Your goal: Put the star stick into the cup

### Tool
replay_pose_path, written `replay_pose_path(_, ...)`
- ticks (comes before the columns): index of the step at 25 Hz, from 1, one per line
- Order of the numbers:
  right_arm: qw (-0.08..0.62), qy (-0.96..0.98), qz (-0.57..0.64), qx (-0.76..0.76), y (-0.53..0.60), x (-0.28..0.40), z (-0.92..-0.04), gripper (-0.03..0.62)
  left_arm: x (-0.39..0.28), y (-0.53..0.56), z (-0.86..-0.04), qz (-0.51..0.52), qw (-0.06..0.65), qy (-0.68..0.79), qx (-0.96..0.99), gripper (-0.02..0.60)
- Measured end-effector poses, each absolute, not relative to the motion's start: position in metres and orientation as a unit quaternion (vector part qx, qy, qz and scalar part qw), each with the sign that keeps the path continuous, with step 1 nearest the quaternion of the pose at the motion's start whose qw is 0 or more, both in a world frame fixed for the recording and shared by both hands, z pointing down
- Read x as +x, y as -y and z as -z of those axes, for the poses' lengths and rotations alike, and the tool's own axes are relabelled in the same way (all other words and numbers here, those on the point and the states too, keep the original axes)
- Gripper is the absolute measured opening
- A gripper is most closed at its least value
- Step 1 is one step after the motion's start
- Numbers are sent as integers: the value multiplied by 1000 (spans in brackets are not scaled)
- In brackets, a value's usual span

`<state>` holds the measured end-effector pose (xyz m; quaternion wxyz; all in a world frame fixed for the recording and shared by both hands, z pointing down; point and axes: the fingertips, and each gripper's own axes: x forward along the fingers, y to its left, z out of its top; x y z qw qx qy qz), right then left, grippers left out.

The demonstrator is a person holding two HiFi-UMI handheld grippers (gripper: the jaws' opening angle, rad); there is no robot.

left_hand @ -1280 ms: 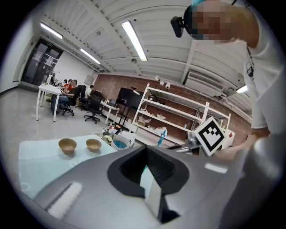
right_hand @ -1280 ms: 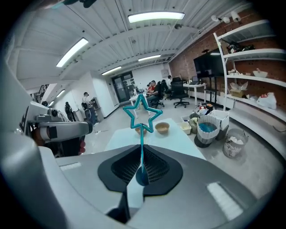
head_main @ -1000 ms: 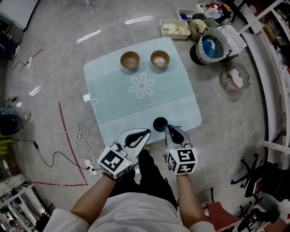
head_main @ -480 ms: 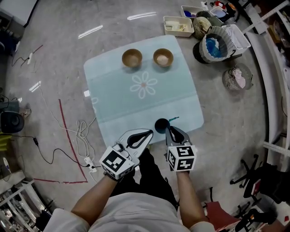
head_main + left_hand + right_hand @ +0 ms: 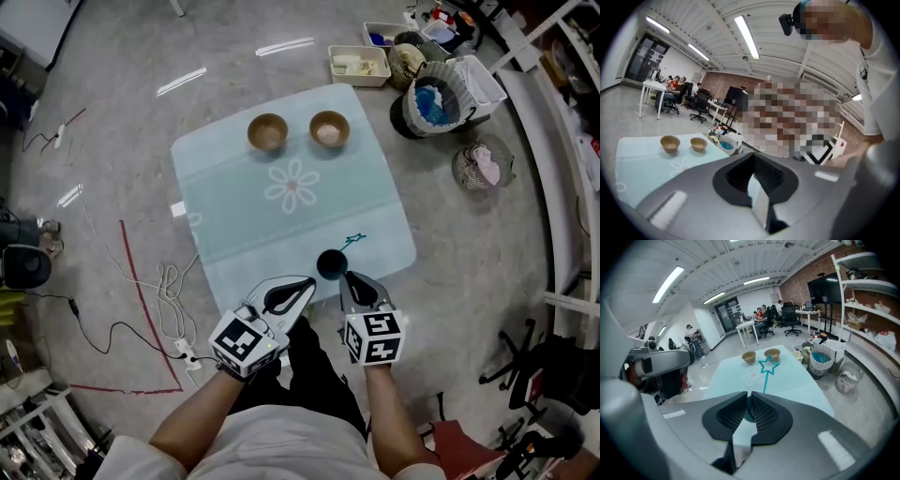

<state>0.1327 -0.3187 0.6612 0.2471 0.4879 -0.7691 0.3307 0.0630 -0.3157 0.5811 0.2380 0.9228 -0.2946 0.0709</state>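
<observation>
A dark cup [image 5: 330, 264] stands near the front edge of the pale blue table [image 5: 244, 225]. The teal star stick [image 5: 351, 242] stands in it and leans away to the right. My right gripper [image 5: 360, 281] sits just behind the cup, its jaws open by a narrow gap with nothing between them. In the right gripper view the star stick [image 5: 768, 369] rises beyond the right gripper [image 5: 749, 397], to the right of the gap; the cup is mostly hidden behind the jaws. My left gripper [image 5: 302, 281] hangs shut and empty beside the cup's left; its jaws meet in the left gripper [image 5: 753, 165] view.
Two brown bowls [image 5: 268, 131] [image 5: 329, 127] stand at the table's far side, past a flower print [image 5: 292, 185]. Baskets [image 5: 439, 94] and a white tray [image 5: 354, 64] sit on the floor at the back right. Cables [image 5: 169, 281] lie on the floor left of the table.
The right gripper has let go of the star stick and drawn back a little from the cup. The stick now stands in the cup by itself. The left gripper has barely moved.
</observation>
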Motion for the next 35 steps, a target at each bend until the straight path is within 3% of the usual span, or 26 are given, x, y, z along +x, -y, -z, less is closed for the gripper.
replay_pose_path(15, 137, 802, -260, 519, 259, 94, -519, 12, 22, 254, -509, -64, 239, 302, 921, 5)
replay_pose_path(35, 56, 826, -137, 544, 180, 31, -365, 11, -39, 184, -372, -2, 166, 306, 938, 4)
